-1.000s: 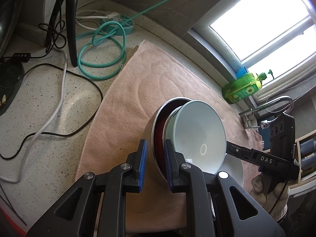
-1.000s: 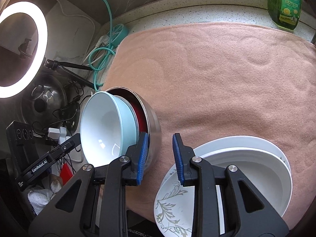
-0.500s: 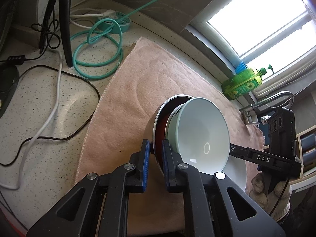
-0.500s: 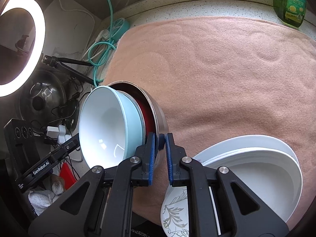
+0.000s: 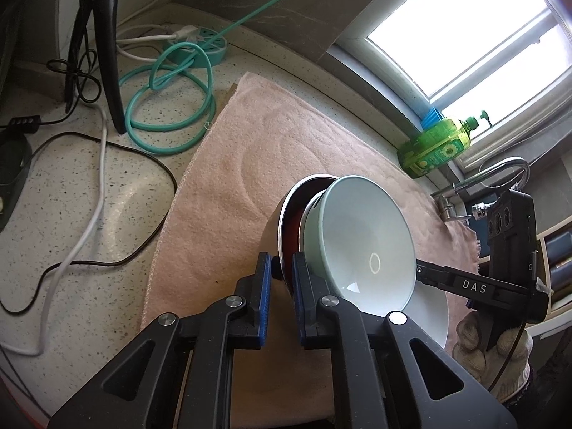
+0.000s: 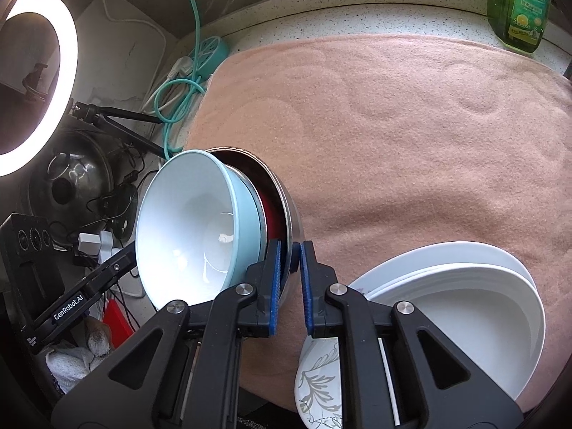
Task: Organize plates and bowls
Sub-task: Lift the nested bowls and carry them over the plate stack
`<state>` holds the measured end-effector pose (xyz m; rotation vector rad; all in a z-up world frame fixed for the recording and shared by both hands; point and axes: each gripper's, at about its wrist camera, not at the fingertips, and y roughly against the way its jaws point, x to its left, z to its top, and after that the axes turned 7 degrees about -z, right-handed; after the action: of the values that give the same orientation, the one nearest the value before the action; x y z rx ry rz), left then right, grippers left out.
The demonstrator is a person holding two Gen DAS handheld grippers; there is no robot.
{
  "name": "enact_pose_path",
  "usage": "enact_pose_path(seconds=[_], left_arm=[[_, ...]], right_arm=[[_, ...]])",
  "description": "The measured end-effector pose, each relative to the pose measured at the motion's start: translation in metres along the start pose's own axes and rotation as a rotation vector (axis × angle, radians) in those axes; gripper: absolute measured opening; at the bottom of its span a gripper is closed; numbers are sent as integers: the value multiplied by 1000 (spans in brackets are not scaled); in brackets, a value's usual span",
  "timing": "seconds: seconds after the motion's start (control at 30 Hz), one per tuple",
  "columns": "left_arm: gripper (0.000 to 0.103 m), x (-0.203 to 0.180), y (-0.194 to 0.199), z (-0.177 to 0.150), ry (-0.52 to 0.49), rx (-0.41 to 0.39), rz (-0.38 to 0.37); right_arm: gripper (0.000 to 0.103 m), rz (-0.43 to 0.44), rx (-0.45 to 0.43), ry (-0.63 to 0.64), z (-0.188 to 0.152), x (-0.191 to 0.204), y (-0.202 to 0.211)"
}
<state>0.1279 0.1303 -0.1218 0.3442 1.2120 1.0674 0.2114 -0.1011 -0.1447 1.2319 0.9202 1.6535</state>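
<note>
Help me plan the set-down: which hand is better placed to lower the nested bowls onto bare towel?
Probably left. Both tongs clamp the steel bowl's rim, but bare towel lies beside the left tongs; plates crowd the right tongs.

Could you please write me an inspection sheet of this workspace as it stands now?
Surface: speckled counter under a pink towel.
Job's things: light blue bowl nested in a steel bowl, both tipped on edge; white plates stacked on the towel, with a leaf-patterned plate at the near edge.
Clutter: green soap bottle, pot lid.
Grippers: left gripper and right gripper each clamp the steel bowl's rim.
Cables: teal cord coiled, black and white leads beside it.
Surroundings: window, faucet, ring light.
</note>
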Motion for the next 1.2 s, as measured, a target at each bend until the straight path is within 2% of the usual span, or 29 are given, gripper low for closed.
enact_pose_path(seconds=[0.37, 0.47, 0.6, 0.73, 0.9, 1.2], left_arm=[[10, -22, 16, 1, -54, -49, 12], [10, -33, 16, -1, -93, -81, 49], [10, -31, 24, 3, -40, -139, 63], [10, -41, 33, 6, -48, -189, 83], [10, -56, 40, 5, -73, -207, 79], [10, -82, 32, -7, -88, -195, 30]], right_arm=[[11, 15, -47, 9, -5, -2, 23], [11, 18, -54, 9, -1, -4, 27], [11, 38, -61, 37, 6, 4, 30], [11, 43, -69, 57, 5, 10, 35], [11, 67, -45, 56, 0, 5, 40], [11, 48, -84, 32, -8, -22, 73]])
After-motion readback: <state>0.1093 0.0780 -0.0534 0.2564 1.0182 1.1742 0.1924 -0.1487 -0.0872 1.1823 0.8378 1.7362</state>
